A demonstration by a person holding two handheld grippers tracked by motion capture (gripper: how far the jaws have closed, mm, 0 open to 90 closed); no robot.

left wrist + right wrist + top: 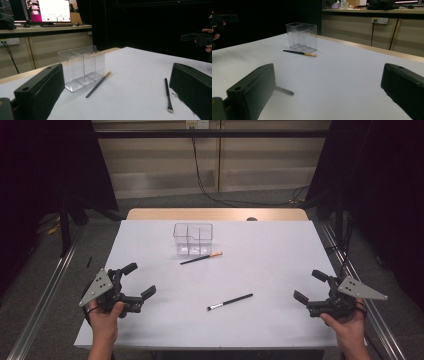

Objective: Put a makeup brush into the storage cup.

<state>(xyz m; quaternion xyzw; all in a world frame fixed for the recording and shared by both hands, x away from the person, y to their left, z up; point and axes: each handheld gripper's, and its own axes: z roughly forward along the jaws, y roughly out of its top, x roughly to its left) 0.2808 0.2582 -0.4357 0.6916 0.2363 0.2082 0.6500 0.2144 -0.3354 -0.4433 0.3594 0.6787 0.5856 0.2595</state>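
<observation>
On the white table, starting at the near left corner, a hand grips the left gripper just above the surface, its jaws spread wide with nothing between them and pointing inward and away from the person. Further over, toward the far middle, stands a clear box, upright and split into compartments, all bare so far as I can see. Just in front of it lies a dark brush with an orange tip, slanted, the tip end close to the box's near wall; whether it touches I cannot tell. Nearer the person and a little to the right lies a second brush, all black with a pale bristle end, well apart from the first and resting flat at a similar slant. From the left gripper view this second brush sits just beside the right-hand jaw. At the near right corner the other hand holds the right gripper, jaws likewise spread and clasping nothing, aimed inward across the table toward the brushes.
</observation>
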